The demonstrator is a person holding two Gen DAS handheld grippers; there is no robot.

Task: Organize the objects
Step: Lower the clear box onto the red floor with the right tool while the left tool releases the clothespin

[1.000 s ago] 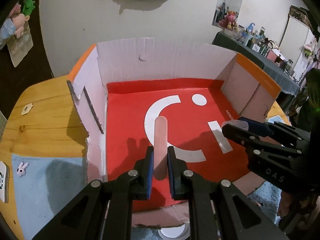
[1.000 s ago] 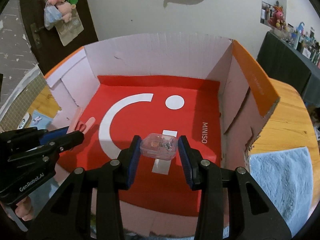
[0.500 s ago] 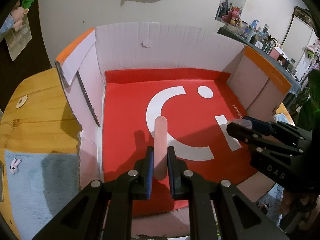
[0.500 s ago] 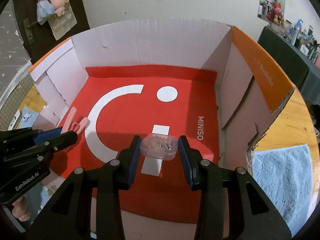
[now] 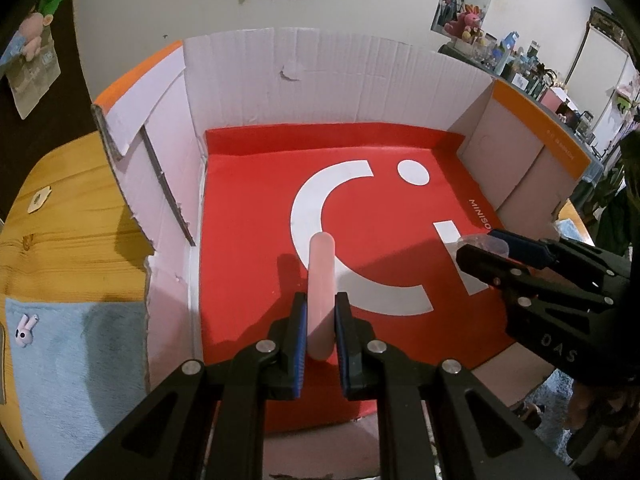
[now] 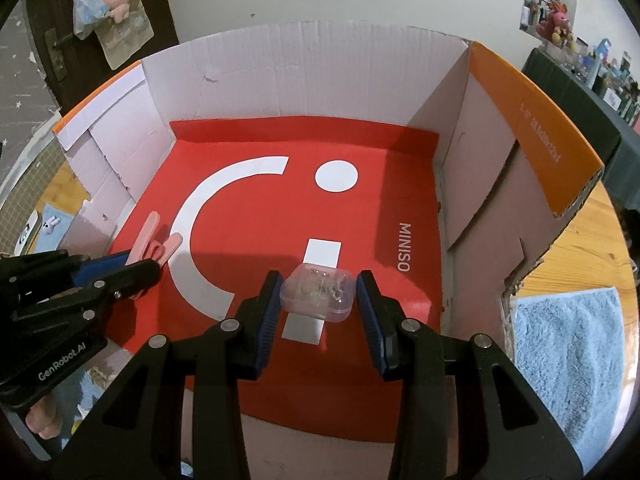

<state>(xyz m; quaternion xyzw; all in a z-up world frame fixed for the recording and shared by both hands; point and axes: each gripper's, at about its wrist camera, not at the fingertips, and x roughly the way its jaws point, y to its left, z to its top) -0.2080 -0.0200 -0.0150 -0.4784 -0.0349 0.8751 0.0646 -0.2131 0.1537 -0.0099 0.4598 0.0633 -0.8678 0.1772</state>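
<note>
An open cardboard box with a red floor bearing a white logo fills both views. My left gripper hangs over the floor's near left part, shut on a pale pink clip that sticks out forward past the pads. In the right wrist view the same clip pokes out of the left gripper at the left. My right gripper is shut on a small clear plastic case with tiny items inside, held above the floor. The right gripper enters the left wrist view from the right.
The box stands on a wooden table. A light blue towel lies left of the box with a small bunny figure on it. More blue towel lies to the right. The box's orange-edged flaps stand up at the sides.
Both views have tipped slightly downward, so the box's far wall sits higher in frame. The clip and the clear case stay gripped as before.
</note>
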